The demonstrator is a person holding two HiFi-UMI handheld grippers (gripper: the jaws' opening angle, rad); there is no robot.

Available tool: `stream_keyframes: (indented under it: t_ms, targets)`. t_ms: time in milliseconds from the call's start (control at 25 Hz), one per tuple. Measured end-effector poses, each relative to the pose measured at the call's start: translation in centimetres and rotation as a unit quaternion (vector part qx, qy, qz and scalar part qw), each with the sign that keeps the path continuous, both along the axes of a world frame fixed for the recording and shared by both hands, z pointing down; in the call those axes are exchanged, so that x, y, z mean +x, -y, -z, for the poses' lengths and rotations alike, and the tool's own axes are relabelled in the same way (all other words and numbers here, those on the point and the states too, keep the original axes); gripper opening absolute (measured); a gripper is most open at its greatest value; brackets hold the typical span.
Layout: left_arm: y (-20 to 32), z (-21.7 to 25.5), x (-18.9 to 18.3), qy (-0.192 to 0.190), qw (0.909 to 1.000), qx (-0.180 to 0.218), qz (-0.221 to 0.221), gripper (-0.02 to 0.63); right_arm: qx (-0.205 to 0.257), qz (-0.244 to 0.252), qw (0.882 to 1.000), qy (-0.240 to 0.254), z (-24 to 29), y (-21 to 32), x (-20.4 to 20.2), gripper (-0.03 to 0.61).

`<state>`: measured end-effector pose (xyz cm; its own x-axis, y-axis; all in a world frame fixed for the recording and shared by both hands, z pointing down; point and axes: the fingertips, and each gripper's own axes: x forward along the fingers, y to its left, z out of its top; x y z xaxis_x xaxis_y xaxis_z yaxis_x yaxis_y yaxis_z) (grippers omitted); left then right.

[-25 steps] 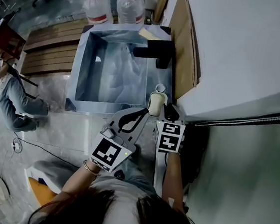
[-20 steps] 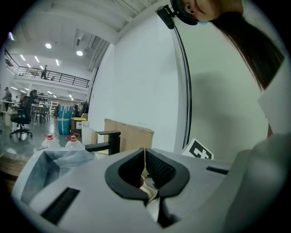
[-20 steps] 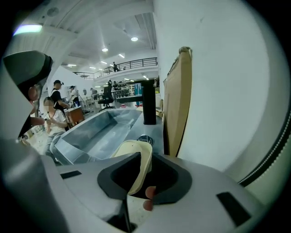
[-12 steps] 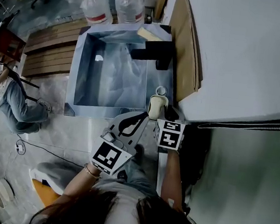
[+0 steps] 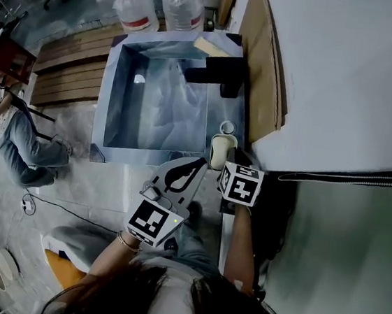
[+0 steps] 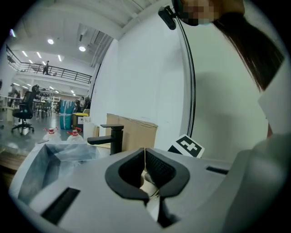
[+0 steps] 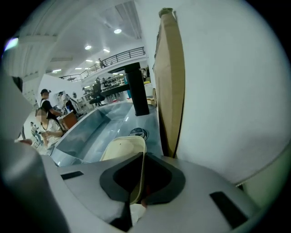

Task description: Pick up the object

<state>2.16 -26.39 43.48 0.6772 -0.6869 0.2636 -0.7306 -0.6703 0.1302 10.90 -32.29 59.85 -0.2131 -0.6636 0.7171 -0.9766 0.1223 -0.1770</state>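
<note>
One cream container (image 7: pixel 119 154) in right gripper (image 7: pixel 142 158) | faucet (image 7: pixel 136 88) ahead; cardboard (image 7: pixel 171 82) alongside

Container (image 5: pixel 218 152) sits on sink's (image 5: pixel 104 107) right ledge, faucet (image 5: pixel 216 72) behind, cardboard (image 5: pixel 259 61) rightward.

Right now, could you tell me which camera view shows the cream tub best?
The right gripper view: the cream tub sits large at centre, open top visible, its wall pinched in the right tongs. The head view shows it small by the sink; the left gripper view, only a cream sliver behind the left tongs.
</note>
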Motion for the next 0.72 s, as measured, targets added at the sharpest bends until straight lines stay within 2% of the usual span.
stream_keyframes:
  t_ms: [200, 440, 720]
  targets:
    - [-0.9, -0.4, -1.1, -0.004, 0.9996, -0.019, 0.019, 0.009, 0.004, -0.025, 1.000, 0.010, 0.1, -0.5, 0.2, 0.034]
    - [-1.7, 0.0, -2.4, -0.003, 0.9996, -0.010, 0.027, 0.009, 0.011, -0.044, 0.999, 0.019, 0.7, -1.2, 0.5, 0.034]
    - [-2.9, 1.3, -2.9, 0.004, 0.9994, 0.031, 0.018, 0.009, 0.033, -0.052, 0.998, 0.032, 2.8, -2.5, 0.5, 0.034]
